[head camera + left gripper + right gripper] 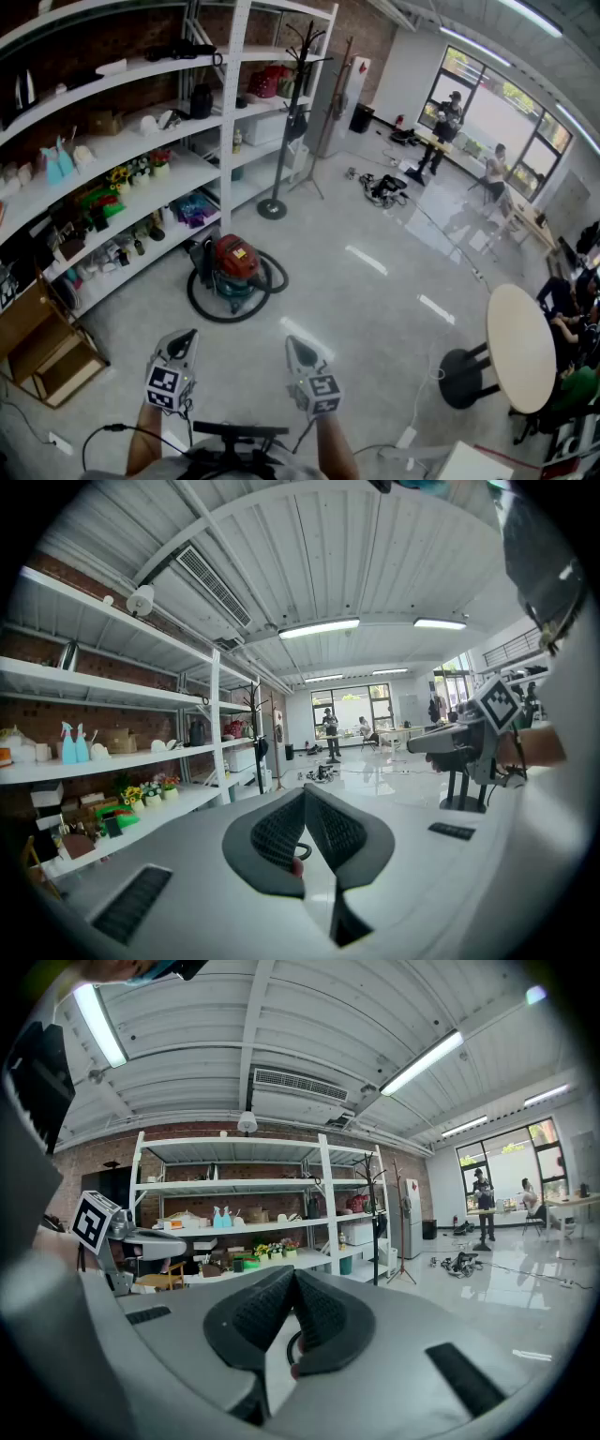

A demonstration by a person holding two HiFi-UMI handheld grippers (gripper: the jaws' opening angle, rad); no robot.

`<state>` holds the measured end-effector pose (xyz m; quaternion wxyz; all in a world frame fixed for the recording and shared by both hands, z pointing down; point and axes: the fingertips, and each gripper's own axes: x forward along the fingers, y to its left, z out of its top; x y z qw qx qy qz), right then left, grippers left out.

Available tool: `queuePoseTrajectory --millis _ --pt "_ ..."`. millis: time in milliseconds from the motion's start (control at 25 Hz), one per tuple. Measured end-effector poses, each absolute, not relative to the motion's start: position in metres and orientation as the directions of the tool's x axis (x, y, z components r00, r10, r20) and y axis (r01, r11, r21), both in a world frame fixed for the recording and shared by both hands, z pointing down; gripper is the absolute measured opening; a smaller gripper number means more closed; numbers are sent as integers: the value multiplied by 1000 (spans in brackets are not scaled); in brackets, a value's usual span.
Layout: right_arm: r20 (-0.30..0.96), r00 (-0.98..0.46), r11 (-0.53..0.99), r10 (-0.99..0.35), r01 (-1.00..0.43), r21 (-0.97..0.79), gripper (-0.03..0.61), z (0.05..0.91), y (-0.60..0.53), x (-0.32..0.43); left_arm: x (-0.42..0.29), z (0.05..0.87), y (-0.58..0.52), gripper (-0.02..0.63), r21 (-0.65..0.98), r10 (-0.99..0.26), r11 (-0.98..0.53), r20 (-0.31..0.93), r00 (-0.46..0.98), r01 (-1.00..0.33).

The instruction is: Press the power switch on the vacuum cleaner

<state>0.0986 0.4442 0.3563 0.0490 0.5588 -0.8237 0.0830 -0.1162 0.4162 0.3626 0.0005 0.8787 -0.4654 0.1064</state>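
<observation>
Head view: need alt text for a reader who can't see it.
A red vacuum cleaner sits on the floor inside its coiled black hose, beside white shelving, ahead of the person. The left gripper and right gripper are held low in front, not touching it, both shut.

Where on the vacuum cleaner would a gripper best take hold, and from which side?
Probably the top of the vacuum cleaner, coming from above: it stands upright with its red lid up, the hose rings its base, and shelves close off the far side. No handle can be made out.
</observation>
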Motion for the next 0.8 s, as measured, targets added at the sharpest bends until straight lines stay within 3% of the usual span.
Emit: queuePoseTrajectory --millis 800 --pt "185 -381 366 -906 -924 -107 12 366 454 122 -86 360 426 8 -117 -804 -588 199 561 -800"
